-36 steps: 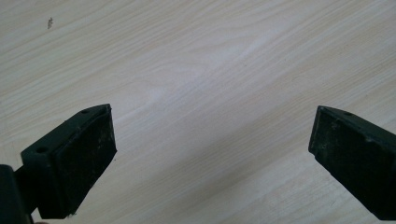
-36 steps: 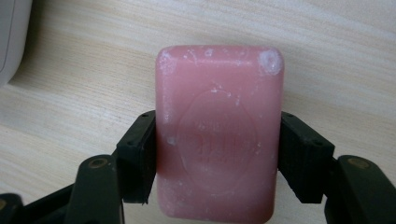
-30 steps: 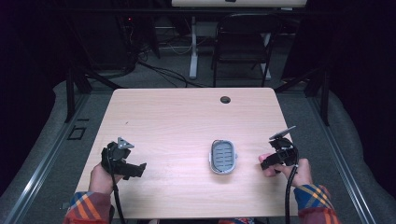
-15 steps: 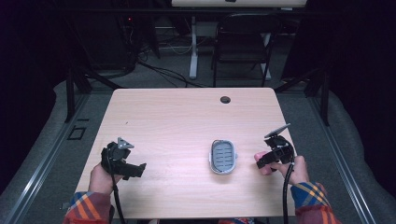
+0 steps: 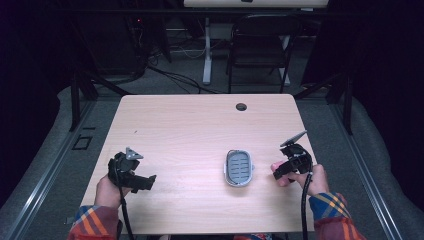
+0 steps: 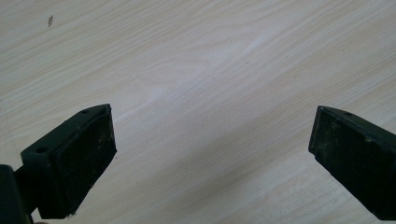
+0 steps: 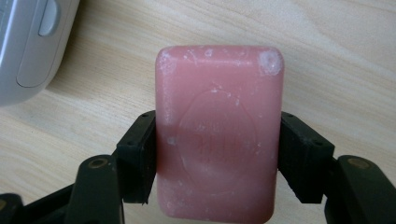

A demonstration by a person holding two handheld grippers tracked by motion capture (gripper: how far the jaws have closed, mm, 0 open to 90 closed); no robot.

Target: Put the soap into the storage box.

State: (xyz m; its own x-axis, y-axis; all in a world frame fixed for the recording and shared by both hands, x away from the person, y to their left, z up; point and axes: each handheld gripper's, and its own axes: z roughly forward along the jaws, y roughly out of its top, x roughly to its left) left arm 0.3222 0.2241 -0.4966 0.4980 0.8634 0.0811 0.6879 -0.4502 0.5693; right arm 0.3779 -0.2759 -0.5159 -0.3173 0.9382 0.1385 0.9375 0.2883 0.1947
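A pink bar of soap (image 7: pixel 219 135) sits between the jaws of my right gripper (image 7: pixel 217 156), which is shut on its two long sides. In the high view that right gripper (image 5: pixel 281 172) is over the table's right part, with the pink soap (image 5: pixel 276 167) showing at its tip, just right of a grey soap dish (image 5: pixel 239 167). A corner of the grey soap dish (image 7: pixel 28 42) lies at the upper left of the right gripper view. My left gripper (image 5: pixel 145 183) rests at the front left, its jaws wide apart over bare wood (image 6: pixel 210 93), open and holding nothing.
The light wooden table (image 5: pixel 200 130) has a round cable hole (image 5: pixel 241 106) near its far edge. Behind it stand a dark chair (image 5: pixel 260 45) and a white desk leg (image 5: pixel 207 50) with cables on the floor.
My right gripper with the soap has moved a little to the left, closer to the soap dish. The left gripper has stayed where it was.
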